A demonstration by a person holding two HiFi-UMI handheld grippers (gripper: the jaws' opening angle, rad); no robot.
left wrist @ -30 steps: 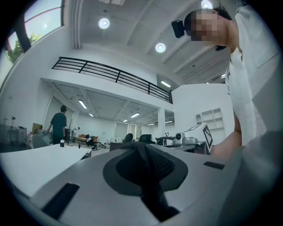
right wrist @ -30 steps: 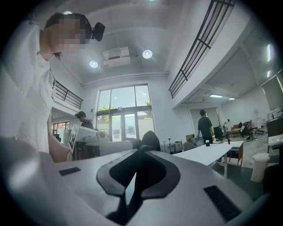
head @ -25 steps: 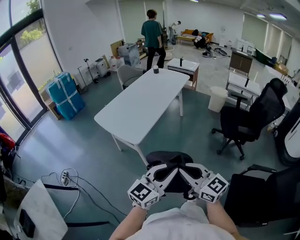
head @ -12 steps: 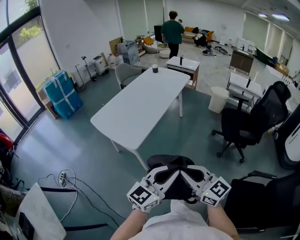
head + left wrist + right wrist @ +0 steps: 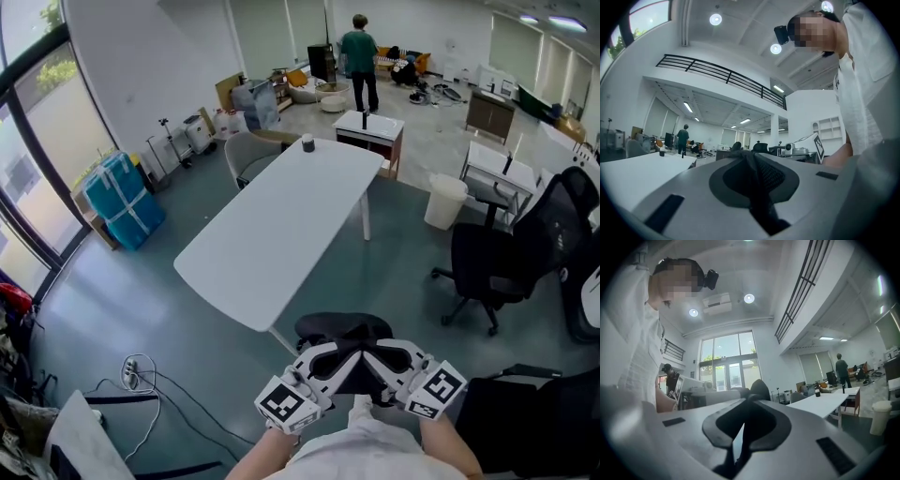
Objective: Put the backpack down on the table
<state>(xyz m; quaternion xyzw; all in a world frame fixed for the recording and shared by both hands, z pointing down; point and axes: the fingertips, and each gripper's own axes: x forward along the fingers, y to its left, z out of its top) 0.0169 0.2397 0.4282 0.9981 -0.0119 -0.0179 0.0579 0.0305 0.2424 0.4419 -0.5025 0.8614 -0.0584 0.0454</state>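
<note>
A black backpack [image 5: 342, 328] hangs in front of me, low in the head view, just short of the near end of the long white table [image 5: 281, 225]. My left gripper [image 5: 330, 361] and right gripper [image 5: 386, 359] meet above it, side by side. In the left gripper view the left gripper [image 5: 758, 197] is shut on a black mesh strap [image 5: 764, 176] of the backpack. The right gripper [image 5: 736, 451] is likewise shut on a black strap [image 5: 740, 441] in its own view. Most of the bag is hidden under the grippers.
A black cup [image 5: 307, 142] stands at the table's far end, with a grey chair [image 5: 246, 150] beside it. Black office chairs [image 5: 497, 262] and a white bin [image 5: 445, 202] are on the right. Cables and a power strip [image 5: 131, 370] lie on the floor left. A person [image 5: 359, 52] walks far back.
The table's near end has come closer to me and the grippers. Both grippers keep their hold on the backpack. The person at the back has walked farther away, to the right.
</note>
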